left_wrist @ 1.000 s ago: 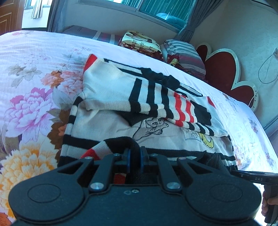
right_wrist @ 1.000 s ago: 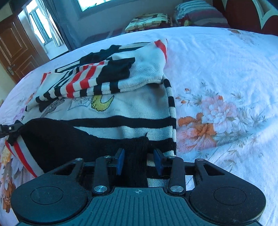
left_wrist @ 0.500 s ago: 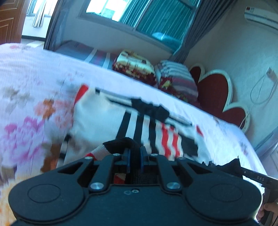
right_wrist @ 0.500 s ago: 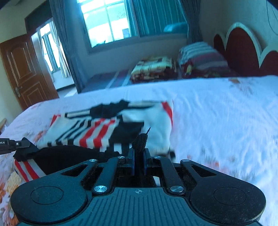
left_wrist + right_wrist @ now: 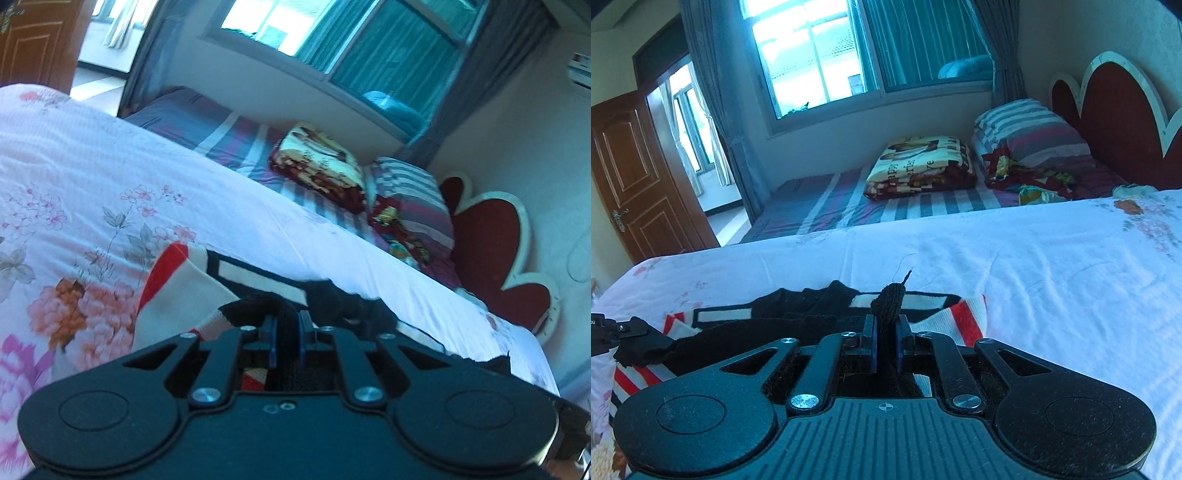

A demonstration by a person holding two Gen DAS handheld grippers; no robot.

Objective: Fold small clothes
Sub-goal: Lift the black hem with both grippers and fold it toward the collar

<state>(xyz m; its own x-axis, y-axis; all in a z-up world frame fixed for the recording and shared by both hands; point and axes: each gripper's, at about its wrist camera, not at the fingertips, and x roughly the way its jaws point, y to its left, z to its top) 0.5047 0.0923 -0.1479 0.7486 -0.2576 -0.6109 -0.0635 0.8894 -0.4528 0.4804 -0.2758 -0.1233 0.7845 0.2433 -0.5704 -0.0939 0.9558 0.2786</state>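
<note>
Two grippers, one hem: left gripper (image 5: 287,334) and right gripper (image 5: 885,341) each clamped on the black bottom band of the striped sweater (image 5: 964,317), one near each corner, so the edge can travel as a straight line rather than bunching. Lifted clear of the floral bedspread (image 5: 85,177), with the band stretched between the two and the far part of the garment lying flat on the bed, red-and-white cuff (image 5: 168,266) and black collar area (image 5: 812,299) showing beyond the fingers. Probably mid-fold, hem carried toward the neckline to halve the body lengthwise; held high and level, by the look of it, to keep the lower layer from dragging along.

Left: blue pads (image 5: 271,339) nearly together, only a thin strip of black knit between, firmly pinched. Right: pads (image 5: 873,347) likewise almost closed, a tuft of black knit standing up out of the gap with a loose thread at the tip. Tip of the other tool visible at the edge of each view, fabric hanging from it.

Next, in all likelihood: lowering both ends together onto the upper part, corners matched, then letting go
</note>
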